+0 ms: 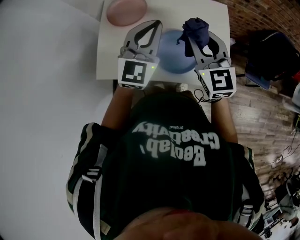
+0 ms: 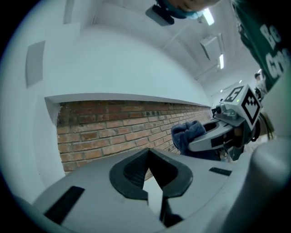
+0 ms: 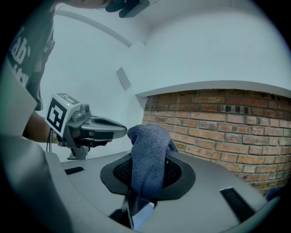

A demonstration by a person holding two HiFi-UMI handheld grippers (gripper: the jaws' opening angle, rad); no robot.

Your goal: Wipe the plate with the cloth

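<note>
In the head view a blue plate [image 1: 171, 54] lies on the white table [image 1: 108, 56], between my two raised grippers. My right gripper [image 1: 197, 26] is shut on a dark blue cloth [image 1: 196, 29], which bunches over its tips above the plate's right edge. In the right gripper view the cloth [image 3: 148, 157] stands up from between the closed jaws. My left gripper [image 1: 151, 24] is shut and holds nothing; it hangs over the plate's left edge. In the left gripper view its jaws [image 2: 150, 157] meet, and the right gripper [image 2: 193, 145] with the cloth [image 2: 187, 131] shows beside it.
A pink plate [image 1: 125, 10] sits at the table's far edge, behind the left gripper. A brick wall [image 2: 113, 123] and white walls fill both gripper views. To the right of the table is wooden floor with a dark object [image 1: 269, 51].
</note>
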